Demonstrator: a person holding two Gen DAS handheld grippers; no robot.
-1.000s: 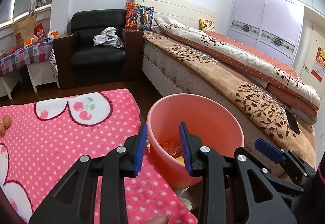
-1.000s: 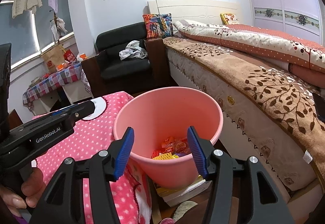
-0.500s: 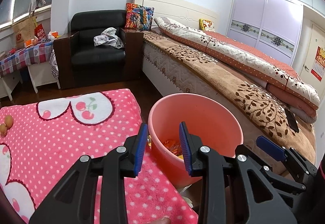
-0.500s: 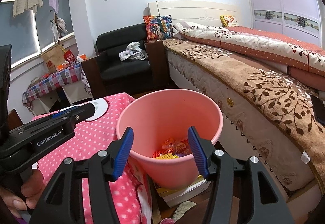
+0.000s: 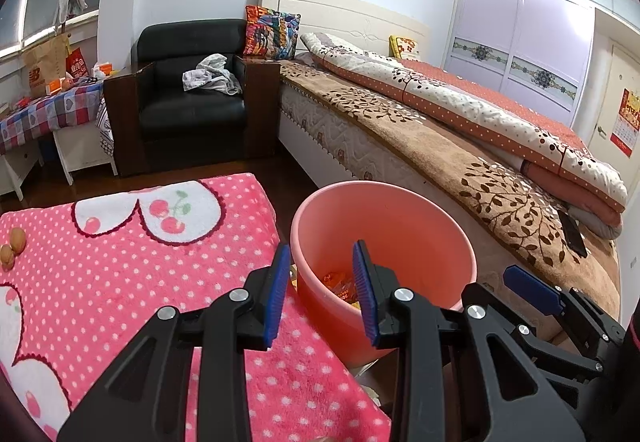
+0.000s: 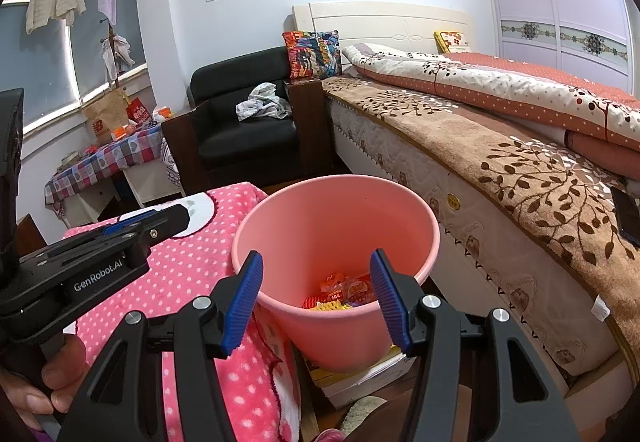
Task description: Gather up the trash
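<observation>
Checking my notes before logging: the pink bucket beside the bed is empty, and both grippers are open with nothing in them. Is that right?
Not quite. The pink bucket is not empty: the right wrist view shows snack wrappers at its bottom. The rest holds: it stands beside the bed, and the left gripper and right gripper are open, holding nothing.

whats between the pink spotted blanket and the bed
The pink bucket with wrappers inside stands between the blanket and the bed, clearest in the right wrist view.
</observation>
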